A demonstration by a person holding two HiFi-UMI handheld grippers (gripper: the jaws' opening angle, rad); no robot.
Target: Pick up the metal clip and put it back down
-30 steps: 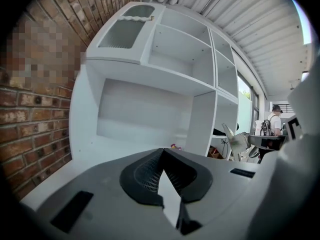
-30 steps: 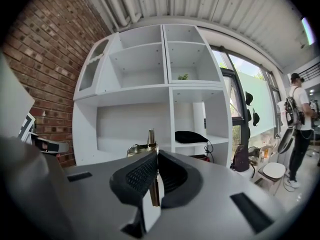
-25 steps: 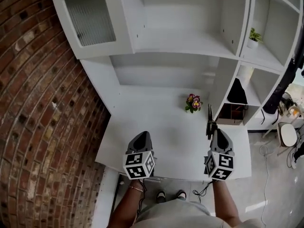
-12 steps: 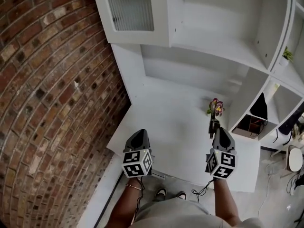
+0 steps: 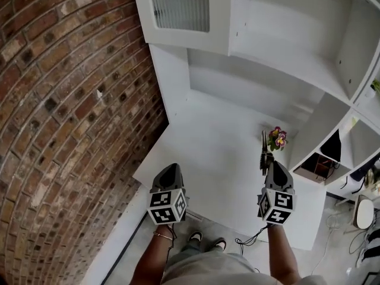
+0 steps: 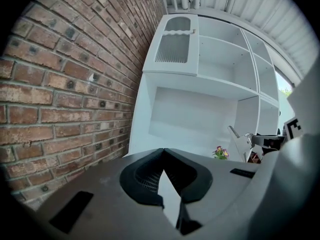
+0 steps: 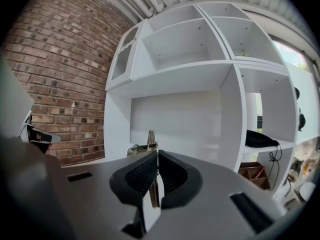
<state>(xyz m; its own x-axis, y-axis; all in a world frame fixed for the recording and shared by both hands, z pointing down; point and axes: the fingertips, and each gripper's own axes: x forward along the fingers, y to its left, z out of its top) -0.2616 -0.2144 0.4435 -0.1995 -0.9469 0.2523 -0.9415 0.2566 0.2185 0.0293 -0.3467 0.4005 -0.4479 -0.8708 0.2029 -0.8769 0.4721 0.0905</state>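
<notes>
A brick wall (image 5: 71,100) runs down the left of the scene, meeting a tall white shelving unit (image 5: 267,58) whose ribbed-glass cabinet door (image 5: 178,5) hangs at the upper left. Below the shelves a white worktop (image 5: 208,153) juts out toward the person, who stands at its front edge with a gripper in each hand.

The left gripper (image 5: 171,172) hovers over the front left corner of the worktop. Its own view shows the two dark jaws brought together at the tips, with only a narrow wedge of white worktop visible behind them and nothing held between.

The right gripper (image 5: 268,166) is over the right side of the worktop, toward its right edge. Its jaws are pressed closed on the metal clip (image 5: 263,150), a thin upright strip pinched between the ribbed pads (image 7: 142,171) and sticking out past the tips (image 7: 151,139). The clip points toward a small pot of flowers (image 5: 276,139) that stands at the back right of the worktop, just beyond it and not touching it.
</notes>
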